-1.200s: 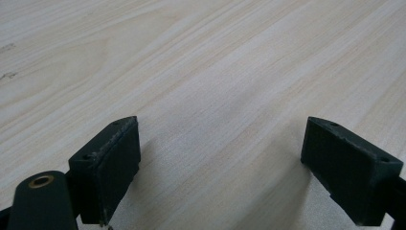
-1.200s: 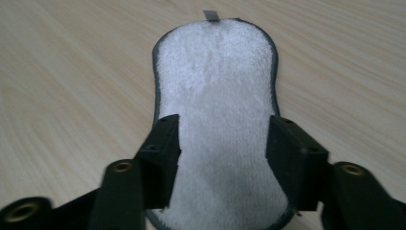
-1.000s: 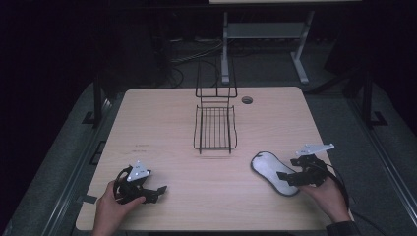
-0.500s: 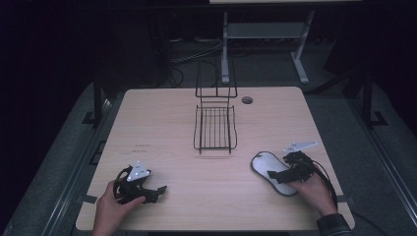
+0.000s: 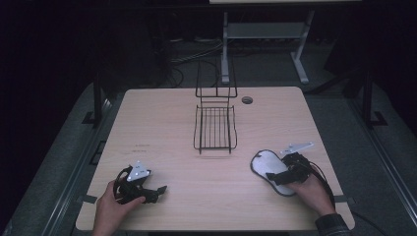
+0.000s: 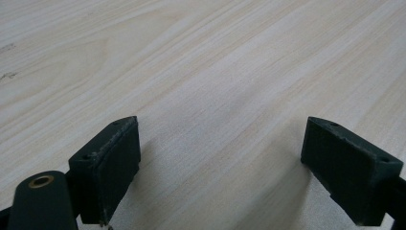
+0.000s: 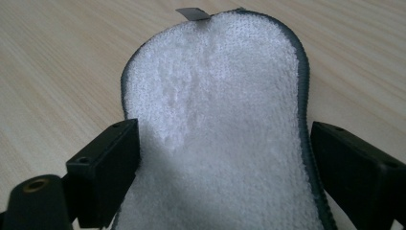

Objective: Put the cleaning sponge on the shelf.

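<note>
The right gripper [image 7: 225, 167] hangs low over a white insole [image 7: 215, 120] that lies flat on the wooden table [image 7: 62, 62]. Its two black jaws have just been opening and now stand wide, one on each side of the insole's narrow waist. The left jaw overlaps the insole's dark-stitched edge; the right jaw sits just outside the other edge, right beside the stitching. The pads do not press on it. The insole's fluffy top widens ahead of the jaws into a rounded end, with a small grey tab [image 7: 192, 13] sticking out at the far tip. A brass-ringed hole shows on the gripper's near left corner.
</note>
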The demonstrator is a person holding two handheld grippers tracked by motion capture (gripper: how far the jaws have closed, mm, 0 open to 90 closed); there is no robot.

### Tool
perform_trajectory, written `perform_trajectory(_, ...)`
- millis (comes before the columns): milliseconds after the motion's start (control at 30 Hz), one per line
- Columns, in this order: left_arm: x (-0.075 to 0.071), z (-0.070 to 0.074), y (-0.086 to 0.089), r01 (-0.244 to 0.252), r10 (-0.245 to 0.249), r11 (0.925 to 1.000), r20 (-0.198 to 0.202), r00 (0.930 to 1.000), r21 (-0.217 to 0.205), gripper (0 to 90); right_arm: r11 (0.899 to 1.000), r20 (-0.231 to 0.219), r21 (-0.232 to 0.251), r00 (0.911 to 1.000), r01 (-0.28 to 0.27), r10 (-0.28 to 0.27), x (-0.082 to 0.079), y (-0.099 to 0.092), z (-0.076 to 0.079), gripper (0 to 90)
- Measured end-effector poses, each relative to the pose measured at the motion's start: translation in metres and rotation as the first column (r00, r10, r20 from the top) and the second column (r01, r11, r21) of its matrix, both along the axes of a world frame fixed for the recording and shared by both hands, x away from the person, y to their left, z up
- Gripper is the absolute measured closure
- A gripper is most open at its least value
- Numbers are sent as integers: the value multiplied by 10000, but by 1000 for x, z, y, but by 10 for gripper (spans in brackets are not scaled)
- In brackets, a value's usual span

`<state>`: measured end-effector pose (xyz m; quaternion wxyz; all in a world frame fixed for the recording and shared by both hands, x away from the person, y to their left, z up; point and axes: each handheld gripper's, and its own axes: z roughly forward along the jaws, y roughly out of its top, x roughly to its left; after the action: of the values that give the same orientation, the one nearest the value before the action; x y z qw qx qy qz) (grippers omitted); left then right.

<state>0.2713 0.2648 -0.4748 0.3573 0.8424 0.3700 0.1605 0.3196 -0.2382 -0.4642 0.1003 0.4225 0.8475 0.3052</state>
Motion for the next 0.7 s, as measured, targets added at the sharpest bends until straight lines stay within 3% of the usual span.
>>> perform_trajectory(700,0,0,0,2,-2,10000,-1,10000,4,125,9998,26,-50,9998,-217,217,-2,-1,5,238)
